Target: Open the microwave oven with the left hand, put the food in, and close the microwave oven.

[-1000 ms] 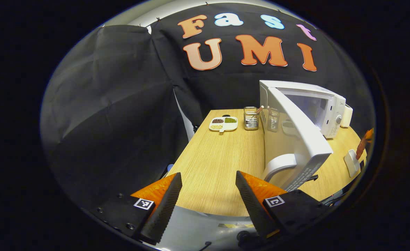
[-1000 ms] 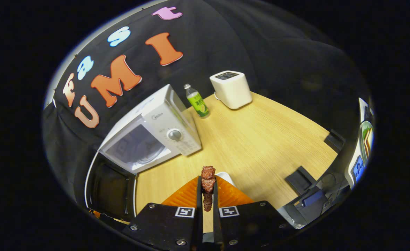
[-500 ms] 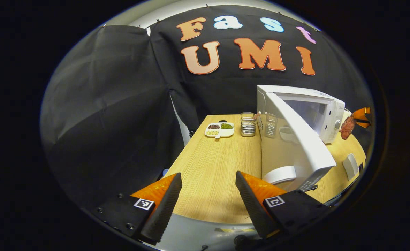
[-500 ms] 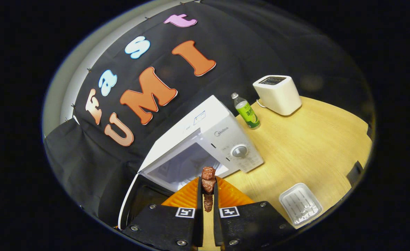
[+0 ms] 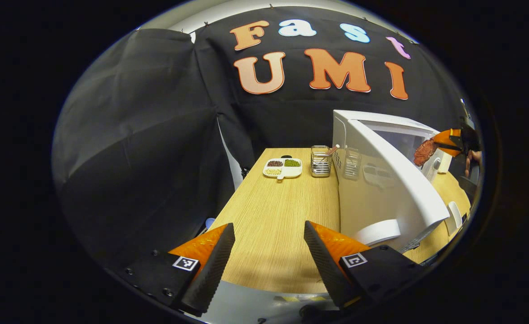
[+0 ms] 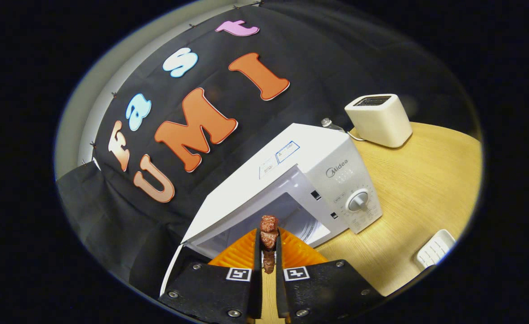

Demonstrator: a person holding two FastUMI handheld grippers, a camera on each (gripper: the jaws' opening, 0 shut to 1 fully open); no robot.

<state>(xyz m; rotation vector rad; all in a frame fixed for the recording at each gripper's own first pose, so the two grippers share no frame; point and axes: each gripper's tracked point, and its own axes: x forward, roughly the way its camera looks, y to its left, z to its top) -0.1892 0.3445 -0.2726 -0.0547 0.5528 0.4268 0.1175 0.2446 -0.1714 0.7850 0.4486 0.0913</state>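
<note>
Now the right gripper (image 6: pixel 268 252) pinches the meat (image 6: pixel 268 234) just before the microwave (image 6: pixel 332 157) cavity; a clipped frame could dislodge it, left gripper (image 5: pixel 266 252) spread empty

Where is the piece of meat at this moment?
In the right gripper view, the piece of meat is pinched between the fingers of the right gripper, just in front of the open microwave cavity, above the wooden table.

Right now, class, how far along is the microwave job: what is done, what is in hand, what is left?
Done: the microwave door stands open, and the left tongs are open, off it. In hand: the right tongs grip the meat, in front of the cavity. Left: set the meat inside, then shut the door.
</note>
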